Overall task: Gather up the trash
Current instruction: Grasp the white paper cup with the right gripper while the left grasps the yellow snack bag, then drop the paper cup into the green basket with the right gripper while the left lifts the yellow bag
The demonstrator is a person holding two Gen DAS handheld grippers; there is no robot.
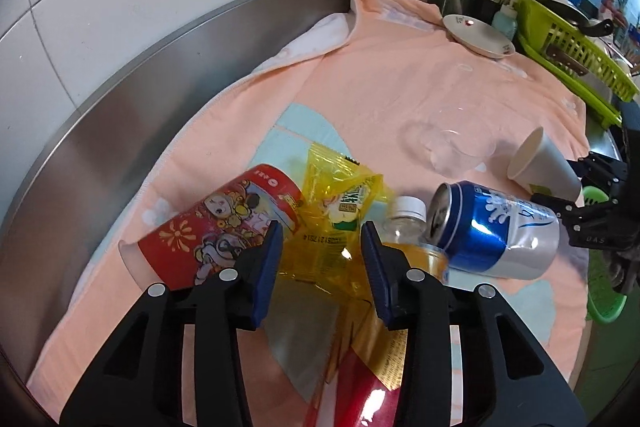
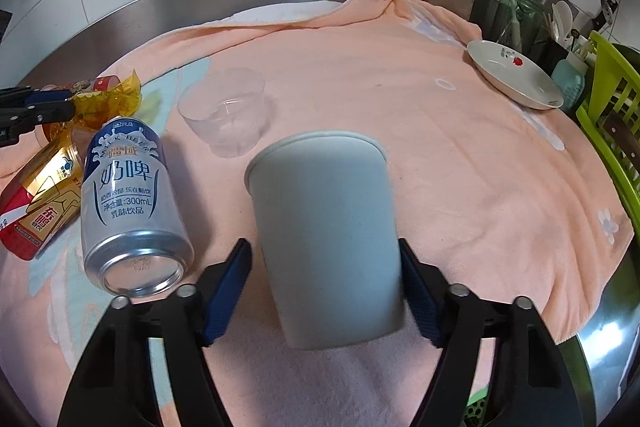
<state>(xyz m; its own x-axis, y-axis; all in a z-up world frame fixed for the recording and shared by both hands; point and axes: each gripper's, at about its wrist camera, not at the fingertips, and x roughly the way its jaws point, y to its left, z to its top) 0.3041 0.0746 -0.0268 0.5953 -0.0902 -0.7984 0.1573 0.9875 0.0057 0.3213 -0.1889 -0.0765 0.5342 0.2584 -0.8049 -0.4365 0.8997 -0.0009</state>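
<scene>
On a peach towel lie a red printed paper cup, a yellow wrapper, a plastic bottle and a blue-and-silver can, which also shows in the right wrist view. My left gripper is open, its fingers on either side of the yellow wrapper. My right gripper is shut on a white paper cup, gripping it near the base. A clear plastic cup lies beyond it.
A white plate rests at the towel's far right beside a green dish rack and a jar with a pink brush. A steel backsplash and tiled wall run behind. A green basket sits off the right edge.
</scene>
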